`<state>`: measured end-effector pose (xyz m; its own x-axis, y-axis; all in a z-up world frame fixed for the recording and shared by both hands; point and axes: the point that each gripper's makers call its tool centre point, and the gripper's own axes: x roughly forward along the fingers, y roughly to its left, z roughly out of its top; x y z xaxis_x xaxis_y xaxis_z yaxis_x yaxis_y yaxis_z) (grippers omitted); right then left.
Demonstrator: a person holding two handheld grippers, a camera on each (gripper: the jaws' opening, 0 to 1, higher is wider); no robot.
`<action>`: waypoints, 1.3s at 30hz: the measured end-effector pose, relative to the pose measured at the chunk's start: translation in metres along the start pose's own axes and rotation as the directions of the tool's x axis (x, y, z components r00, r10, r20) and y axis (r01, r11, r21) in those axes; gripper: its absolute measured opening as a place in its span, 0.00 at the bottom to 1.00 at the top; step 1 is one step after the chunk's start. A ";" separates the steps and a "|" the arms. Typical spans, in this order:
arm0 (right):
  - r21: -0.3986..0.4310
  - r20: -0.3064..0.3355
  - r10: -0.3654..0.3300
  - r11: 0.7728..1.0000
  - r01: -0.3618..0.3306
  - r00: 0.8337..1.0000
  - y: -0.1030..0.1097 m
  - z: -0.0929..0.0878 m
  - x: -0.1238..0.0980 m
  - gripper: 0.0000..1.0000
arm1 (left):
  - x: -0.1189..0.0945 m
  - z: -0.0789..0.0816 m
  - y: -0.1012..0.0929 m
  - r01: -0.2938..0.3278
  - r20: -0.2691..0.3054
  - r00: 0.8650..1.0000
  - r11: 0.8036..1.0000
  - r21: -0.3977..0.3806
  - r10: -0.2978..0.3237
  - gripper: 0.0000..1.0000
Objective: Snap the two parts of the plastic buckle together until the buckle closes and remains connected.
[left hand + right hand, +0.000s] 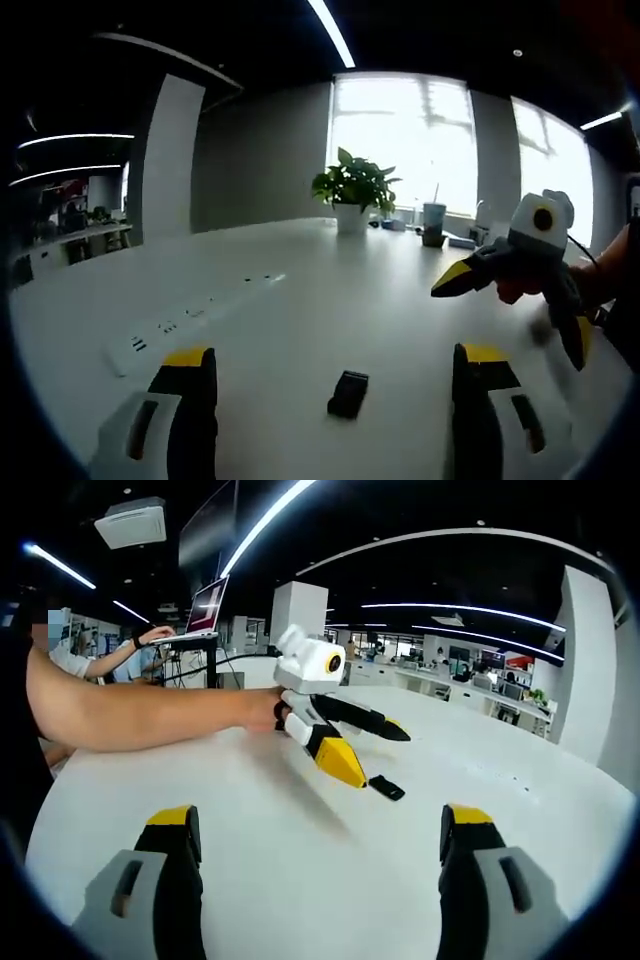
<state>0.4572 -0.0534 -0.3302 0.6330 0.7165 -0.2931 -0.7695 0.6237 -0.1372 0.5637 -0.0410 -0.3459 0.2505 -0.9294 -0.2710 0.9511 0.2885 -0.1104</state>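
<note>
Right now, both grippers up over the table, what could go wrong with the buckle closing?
1. One black buckle piece lies on the white table; I cannot make out a second part, so there may be nothing to mate.
2. Left gripper and right gripper are open and empty; the small, flat piece may slide when pinched.
3. The grippers sit close and could collide.

On a white table (300, 850), the left gripper (372, 748), held at the end of a person's bare arm (140, 715), hovers with jaws spread just beside a small black buckle piece (386, 787). The right gripper (318, 880) stands wide apart in the foreground.
</note>
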 end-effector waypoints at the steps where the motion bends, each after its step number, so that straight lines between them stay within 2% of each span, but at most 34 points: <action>1: 0.001 0.001 0.000 1.000 0.000 1.000 0.000 0.000 0.000 1.00 | 0.000 -0.003 0.001 -0.007 -0.011 1.000 1.000 0.005 0.007 1.00; 8: 0.004 -0.010 0.002 1.000 -0.002 1.000 0.002 -0.002 0.000 1.00 | -0.006 -0.009 -0.004 -0.010 -0.044 0.999 1.000 0.023 0.011 1.00; 12: 0.025 -0.010 0.006 1.000 -0.005 1.000 0.001 -0.004 0.002 1.00 | -0.011 -0.016 0.001 -0.047 -0.075 0.996 0.998 0.039 0.050 1.00; 17: 0.036 -0.004 -0.003 0.999 0.003 1.000 -0.003 -0.003 0.002 1.00 | -0.020 -0.017 0.007 -0.091 -0.080 0.992 0.995 0.047 0.095 0.99; 20: 0.039 -0.007 -0.006 0.999 0.006 1.000 -0.004 -0.004 0.003 1.00 | -0.026 -0.019 0.015 -0.127 -0.097 0.987 0.991 0.042 0.130 0.87; 22: 0.044 -0.010 -0.014 0.999 0.014 1.000 -0.005 -0.006 0.002 1.00 | -0.030 -0.017 0.020 -0.166 -0.089 0.982 0.986 0.033 0.168 0.95; 23: 0.045 -0.007 -0.017 0.999 0.018 1.000 -0.005 -0.005 0.002 1.00 | -0.031 -0.012 0.022 -0.185 -0.063 0.980 0.982 0.017 0.186 1.00; 26: 0.062 0.003 -0.028 0.998 0.027 1.000 -0.006 -0.004 0.001 1.00 | -0.034 -0.012 0.021 -0.196 -0.076 0.978 0.981 0.006 0.196 0.99; 28: 0.060 0.003 -0.029 0.998 0.028 1.000 -0.007 -0.004 0.000 1.00 | -0.036 -0.017 0.029 -0.225 -0.105 0.969 0.974 0.014 0.226 0.99; 32: 0.055 0.003 -0.031 0.998 0.031 1.000 -0.008 -0.004 -0.001 1.00 | -0.037 -0.021 0.035 -0.240 -0.113 0.965 0.971 -0.004 0.238 0.99; 35: 0.050 0.000 -0.038 0.998 0.038 0.999 -0.008 -0.005 -0.002 1.00 | -0.038 -0.019 0.038 -0.246 -0.102 0.964 0.969 -0.004 0.244 0.99; 39: 0.051 -0.008 -0.048 0.998 0.048 0.999 -0.010 -0.007 -0.003 1.00 | -0.042 -0.023 0.037 -0.273 -0.110 0.956 0.962 0.013 0.273 0.99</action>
<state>0.4627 -0.0639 -0.3343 0.6684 0.6832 -0.2941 -0.7327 0.6728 -0.1024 0.5847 0.0141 -0.3608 0.4791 -0.7843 -0.3942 0.8487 0.5285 -0.0200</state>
